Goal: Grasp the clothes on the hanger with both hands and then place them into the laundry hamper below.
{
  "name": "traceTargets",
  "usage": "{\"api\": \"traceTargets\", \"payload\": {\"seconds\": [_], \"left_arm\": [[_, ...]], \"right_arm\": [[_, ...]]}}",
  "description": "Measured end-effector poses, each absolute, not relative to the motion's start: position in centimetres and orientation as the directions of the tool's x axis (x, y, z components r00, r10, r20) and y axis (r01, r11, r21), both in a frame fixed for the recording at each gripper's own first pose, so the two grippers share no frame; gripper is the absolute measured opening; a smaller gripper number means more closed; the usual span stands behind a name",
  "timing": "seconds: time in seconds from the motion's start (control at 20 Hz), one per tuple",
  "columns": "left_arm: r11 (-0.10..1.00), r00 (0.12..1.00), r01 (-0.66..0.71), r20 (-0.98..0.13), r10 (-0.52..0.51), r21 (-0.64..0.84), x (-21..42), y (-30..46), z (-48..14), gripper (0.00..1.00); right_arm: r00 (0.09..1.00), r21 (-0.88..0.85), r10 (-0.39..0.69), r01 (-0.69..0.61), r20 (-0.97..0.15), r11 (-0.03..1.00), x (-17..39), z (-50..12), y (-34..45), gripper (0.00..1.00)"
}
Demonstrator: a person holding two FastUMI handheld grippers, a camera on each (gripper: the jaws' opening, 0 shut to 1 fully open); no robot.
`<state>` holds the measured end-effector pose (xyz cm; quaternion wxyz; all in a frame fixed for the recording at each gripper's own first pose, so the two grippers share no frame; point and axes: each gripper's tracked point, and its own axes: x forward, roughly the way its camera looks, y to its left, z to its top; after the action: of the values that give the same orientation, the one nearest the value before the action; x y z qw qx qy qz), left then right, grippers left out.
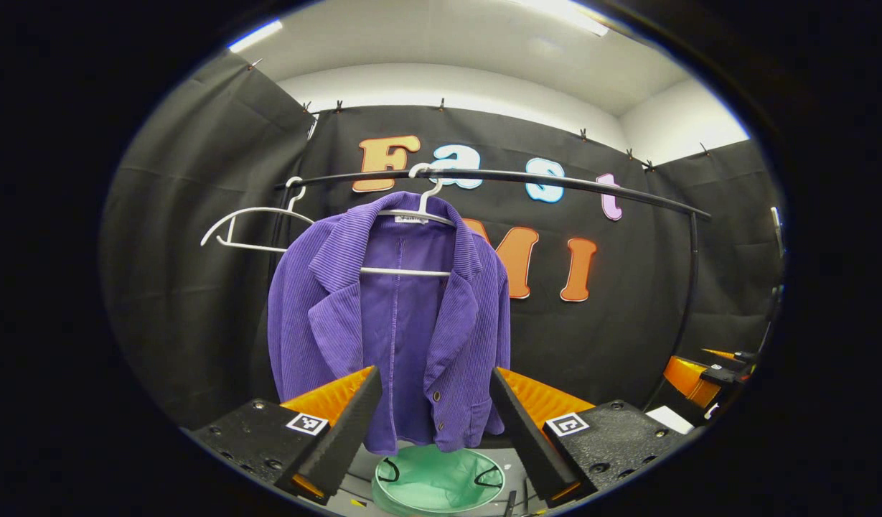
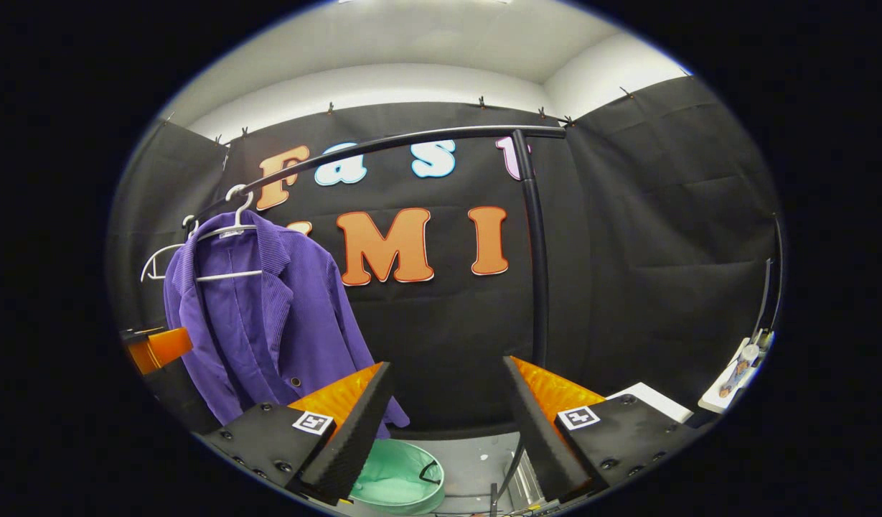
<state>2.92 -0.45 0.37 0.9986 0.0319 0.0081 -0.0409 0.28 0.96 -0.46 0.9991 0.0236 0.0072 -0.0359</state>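
Note:
A purple corduroy jacket (image 1: 390,316) hangs on a white hanger (image 1: 419,208) from a black rail (image 1: 577,183). Straight in front of it my left gripper (image 1: 435,377) stands open, its fingers framing the jacket's lower front without touching it. Beneath the hem sits a round green laundry hamper (image 1: 438,482). In the right gripper view the jacket (image 2: 268,316) hangs off to the left and the hamper (image 2: 397,475) lies low left. My right gripper (image 2: 446,365) is open, holds nothing and faces the black wall. The other gripper (image 2: 157,348) shows beside the jacket's left edge.
An empty white hanger (image 1: 250,226) hangs left of the jacket on the same rail. The rail's black upright post (image 2: 537,273) stands ahead of the right gripper. A white ledge (image 2: 731,380) with small items sits at far right. The right gripper (image 1: 702,377) shows at the far right edge.

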Motion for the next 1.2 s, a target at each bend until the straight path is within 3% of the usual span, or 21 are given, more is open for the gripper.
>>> {"api": "traceTargets", "payload": {"seconds": [0.1,0.4,0.55,0.8,0.9,0.95,1.0,1.05,1.2], "left_arm": [[0.994,0.995,0.094,-0.029,-0.092,0.061,3.4,-0.4,0.1,0.95],[0.995,0.997,0.061,-0.046,-0.058,0.074,4.2,2.1,-0.4,0.92],[0.997,0.998,0.021,-0.058,-0.017,0.077,4.5,3.9,-0.8,0.92],[0.995,0.998,-0.045,-0.043,0.049,0.094,6.4,6.9,-0.6,0.92],[0.990,0.996,-0.080,-0.026,0.084,0.115,7.4,8.1,-0.2,0.92],[0.988,0.995,-0.092,-0.019,0.095,0.123,8.0,8.5,-0.2,0.92],[0.987,0.994,-0.102,-0.015,0.104,0.128,8.6,9.0,-0.1,0.92],[0.985,0.994,-0.110,-0.010,0.112,0.130,9.2,9.4,-0.1,0.92],[0.984,0.992,-0.127,-0.006,0.128,0.125,10.9,10.4,-0.2,0.92]], "right_arm": [[0.996,0.052,-0.085,0.086,-0.018,0.995,0.3,-0.6,1.0,0.98],[0.997,0.060,-0.067,0.069,-0.032,0.996,1.7,-1.1,3.7,1.00],[0.999,0.060,-0.025,0.027,-0.038,0.998,2.6,-1.2,6.3,0.96],[0.996,0.064,0.077,-0.074,-0.044,0.995,4.5,-1.2,11.6,1.00],[0.992,0.064,0.123,-0.120,-0.040,0.991,5.4,-1.0,13.5,0.90],[0.989,0.066,0.145,-0.142,-0.040,0.988,5.8,-1.0,14.7,0.90],[0.985,0.068,0.166,-0.163,-0.045,0.984,6.5,-1.0,15.8,0.96],[0.981,0.067,0.186,-0.183,-0.048,0.981,7.0,-1.0,16.8,0.90],[0.968,0.073,0.249,-0.245,-0.043,0.967,8.9,-0.6,20.0,0.94]]}}
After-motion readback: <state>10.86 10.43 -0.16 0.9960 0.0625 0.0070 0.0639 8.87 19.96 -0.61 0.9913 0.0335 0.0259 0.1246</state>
